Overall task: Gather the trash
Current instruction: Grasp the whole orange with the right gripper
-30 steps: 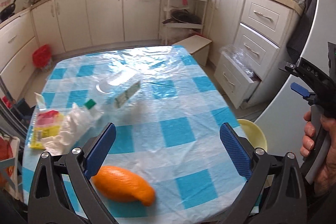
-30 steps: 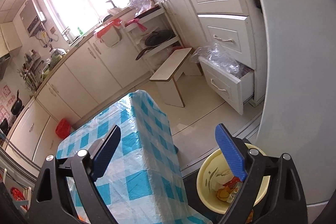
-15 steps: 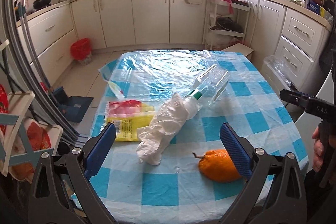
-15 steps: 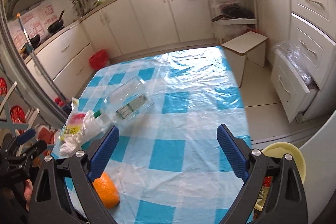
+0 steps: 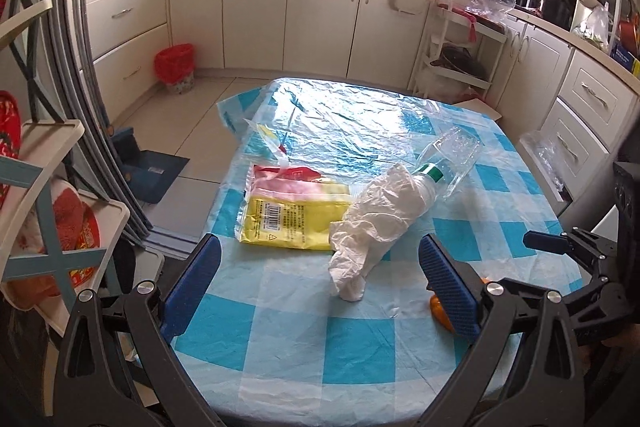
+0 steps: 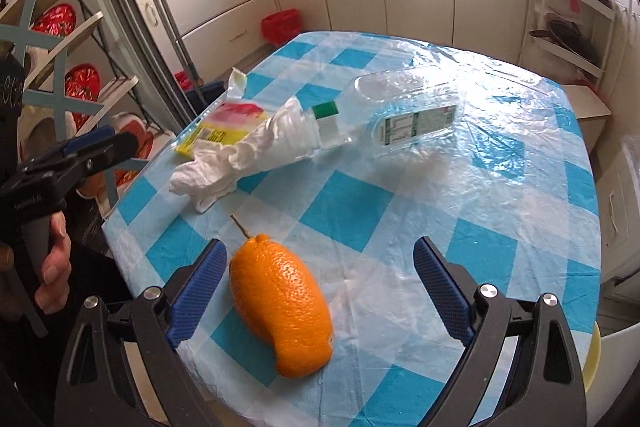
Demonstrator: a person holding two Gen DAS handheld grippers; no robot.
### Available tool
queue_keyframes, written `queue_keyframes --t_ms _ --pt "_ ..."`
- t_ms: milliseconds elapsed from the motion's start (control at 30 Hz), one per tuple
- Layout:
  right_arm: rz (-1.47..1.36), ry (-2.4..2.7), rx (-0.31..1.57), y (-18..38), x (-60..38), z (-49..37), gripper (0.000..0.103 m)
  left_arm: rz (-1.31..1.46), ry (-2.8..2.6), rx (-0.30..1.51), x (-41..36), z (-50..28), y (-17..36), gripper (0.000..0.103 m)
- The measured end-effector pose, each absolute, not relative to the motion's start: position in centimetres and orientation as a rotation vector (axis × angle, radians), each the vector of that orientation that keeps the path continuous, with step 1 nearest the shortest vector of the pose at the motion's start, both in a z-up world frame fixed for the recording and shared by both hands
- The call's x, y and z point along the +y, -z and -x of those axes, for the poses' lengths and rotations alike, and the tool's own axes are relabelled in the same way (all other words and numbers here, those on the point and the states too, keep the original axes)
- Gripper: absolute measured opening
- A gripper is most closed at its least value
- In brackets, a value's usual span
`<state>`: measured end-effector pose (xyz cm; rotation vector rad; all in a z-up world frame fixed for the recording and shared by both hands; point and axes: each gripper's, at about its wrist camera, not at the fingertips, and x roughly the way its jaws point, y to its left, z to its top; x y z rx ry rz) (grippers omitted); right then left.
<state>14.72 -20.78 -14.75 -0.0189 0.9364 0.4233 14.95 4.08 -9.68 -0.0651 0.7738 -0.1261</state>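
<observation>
Both claws are gaping, gripping nothing: left gripper (image 5: 320, 283) is hiding most of the orange peel (image 5: 438, 309), right gripper (image 6: 320, 287) framing it

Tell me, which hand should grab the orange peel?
Probably the right. The right gripper is open with the orange peel lying between its fingers. The left gripper points at the tissue, with the peel off beside its right finger.

Black gripper frames; ribbed blue pads (image 6: 196, 291); silver screws; bare-skinned hand (image 6: 52, 255).
</observation>
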Motion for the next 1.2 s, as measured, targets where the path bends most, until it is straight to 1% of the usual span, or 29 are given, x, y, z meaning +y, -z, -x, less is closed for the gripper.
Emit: queue_keyframes --t_ms 200,467,633,767,800,833,867,900,933,967,1000,1033,1067,1100,1133,1167,1200 --pt "0.059 -0.448 0.971 16.1 -19.5 -14.6 0.091 0.082 0.154 0.844 4.6 -15.8 11.0 0.095" --pt "0.139 -0.462 0.973 17.3 -17.3 -14.3 0.091 -0.076 0.189 0.881 1.0 -18.5 12.5 0.095" --pt "0.113 -0.453 0.984 18.2 -17.2 -14.6 0.091 -0.15 0.197 0.923 -0.8 -20.6 14.1 0.095" --pt "0.081 -0.453 0.981 18.2 -17.8 -15.0 0.077 -0.153 0.205 0.948 -1.5 -21.8 15.0 0.095" --pt "0.074 -0.452 0.978 18.1 -18.0 -15.0 0.071 -0.154 0.207 0.954 -1.7 -21.9 15.2 0.095" --pt "0.071 -0.449 0.975 18.1 -18.2 -15.0 0.068 -0.153 0.211 0.963 -1.9 -22.1 15.4 0.095" --pt "0.065 -0.445 0.973 18.0 -18.5 -14.9 0.063 -0.153 0.217 0.975 -2.1 -22.2 15.6 0.095" --pt "0.056 -0.443 0.971 18.0 -18.8 -14.9 0.055 -0.159 0.217 0.984 -2.4 -22.3 15.7 0.095" --pt "0.049 -0.438 0.971 17.9 -19.2 -14.9 0.052 -0.168 0.216 0.988 -2.6 -22.4 15.8 0.094" --pt "0.039 -0.432 0.974 17.9 -19.5 -14.9 0.046 -0.177 0.218 0.991 -2.9 -22.5 16.0 0.093" --pt "0.029 -0.423 0.975 17.8 -19.9 -15.0 0.039 -0.18 0.224 0.995 -3.1 -22.5 16.0 0.089" --pt "0.018 -0.414 0.976 17.8 -20.4 -14.9 0.037 -0.176 0.228 1.003 -3.2 -22.6 16.1 0.081" --pt "0.008 -0.403 0.978 17.8 -20.8 -15.0 0.035 -0.163 0.233 1.012 -3.1 -22.7 16.1 0.077" --pt "-0.003 -0.391 0.978 17.8 -21.2 -15.1 0.034 -0.14 0.243 1.027 -2.9 -22.8 16.2 0.069" --pt "-0.012 -0.38 0.977 17.7 -21.6 -15.2 0.034 -0.115 0.253 1.041 -2.6 -22.8 16.2 0.056" --pt "-0.02 -0.369 0.976 17.7 -21.9 -15.3 0.034 -0.084 0.263 1.06 -2.2 -23.0 16.4 0.051" --pt "-0.029 -0.359 0.978 17.6 -22.3 -15.4 0.033 -0.063 0.265 1.067 -1.9 -23.0 16.4 0.041"
